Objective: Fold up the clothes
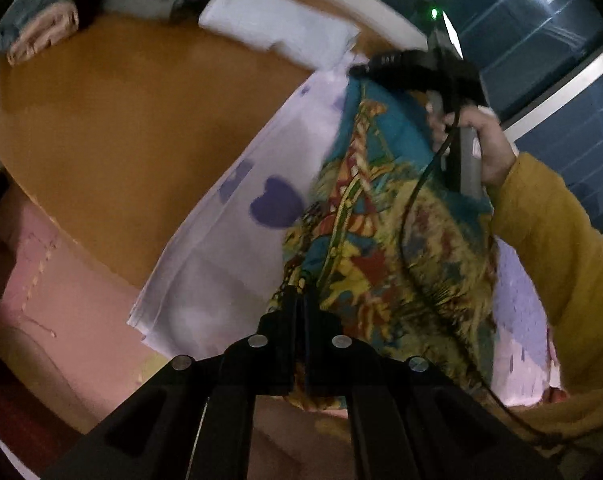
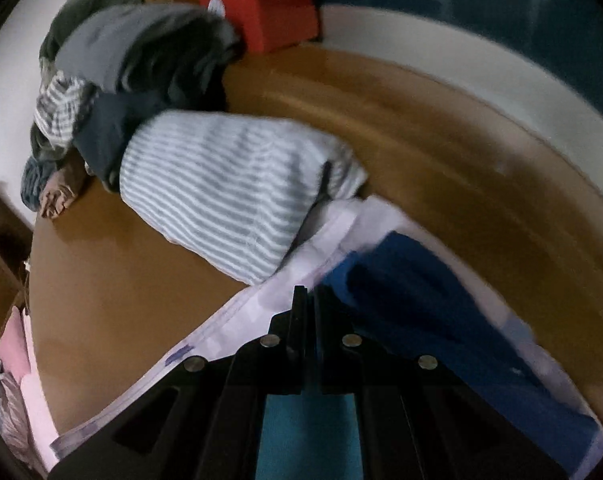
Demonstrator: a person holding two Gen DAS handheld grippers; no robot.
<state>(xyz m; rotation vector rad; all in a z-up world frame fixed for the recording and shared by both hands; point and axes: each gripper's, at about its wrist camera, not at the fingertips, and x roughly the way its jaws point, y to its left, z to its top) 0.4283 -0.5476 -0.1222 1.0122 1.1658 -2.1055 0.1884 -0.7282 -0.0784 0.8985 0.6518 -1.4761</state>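
Patterned teal garment (image 1: 385, 216) pinched in both tools, over heart-print cloth (image 1: 229, 216)

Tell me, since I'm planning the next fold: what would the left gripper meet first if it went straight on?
Probably the patterned teal cloth, which the left gripper already pinches in its shut jaws; beyond lies the heart-print sheet on the table. Depth is unclear.

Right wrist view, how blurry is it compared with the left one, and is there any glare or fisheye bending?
Right wrist view: heavy motion smear on the table edge and striped garment; dim, no glare. Left wrist view: milder blur on the patterned cloth; light streaks glare on the window. Both: dark fisheye corners, table edges bowed.
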